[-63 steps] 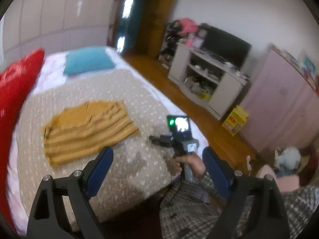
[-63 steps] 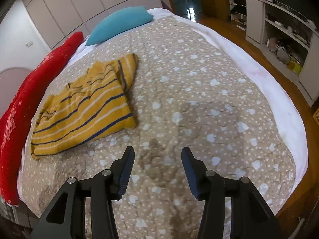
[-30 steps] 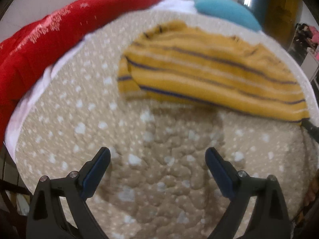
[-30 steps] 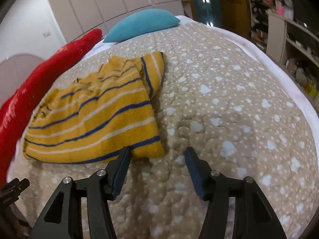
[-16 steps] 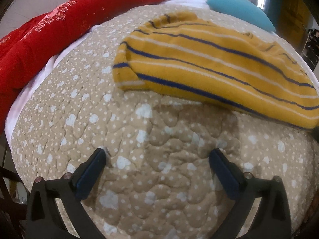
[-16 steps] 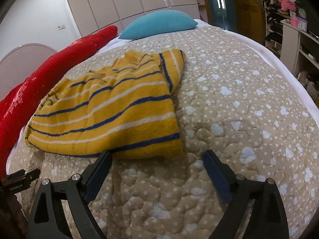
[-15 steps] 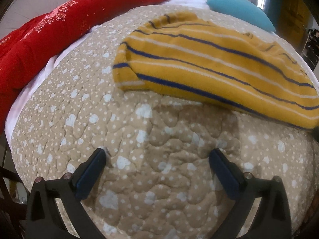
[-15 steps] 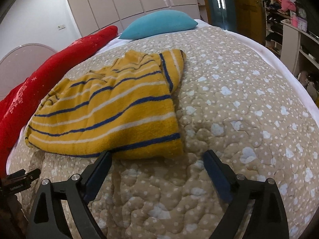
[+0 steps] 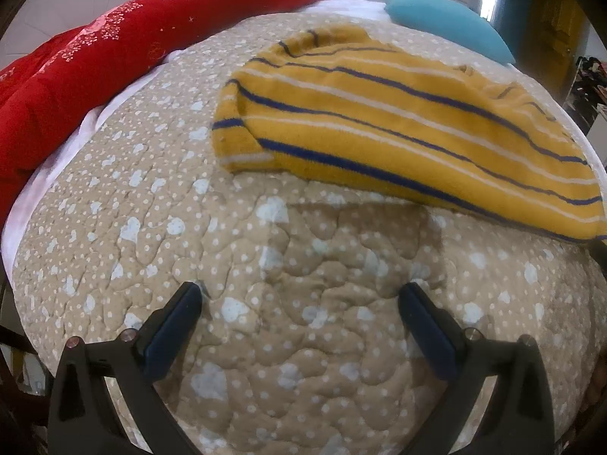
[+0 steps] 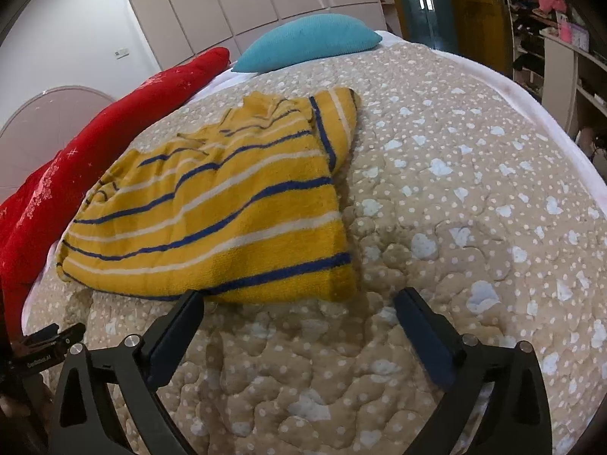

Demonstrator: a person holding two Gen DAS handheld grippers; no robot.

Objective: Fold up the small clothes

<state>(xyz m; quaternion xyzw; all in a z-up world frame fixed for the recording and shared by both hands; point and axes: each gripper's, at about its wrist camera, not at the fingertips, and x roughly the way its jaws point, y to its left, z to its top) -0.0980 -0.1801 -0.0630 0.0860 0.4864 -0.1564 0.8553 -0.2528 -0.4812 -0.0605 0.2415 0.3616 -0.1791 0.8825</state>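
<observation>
1. Bedspread [image 9: 265,341], one, beige with white dots, covers the bed.
2. Red bolster [image 9: 95,68], one, lies along the far edge; one teal pillow [image 10: 311,41] sits beyond.
3. Striped yellow garment [image 10: 212,220], one, lies crumpled on the bedspread.
4. Left gripper [image 9: 299,295] and right gripper [image 10: 299,299], two, spread wide and empty; the right has just been opening and now sits at the garment's hem, closer than a second ago.
</observation>
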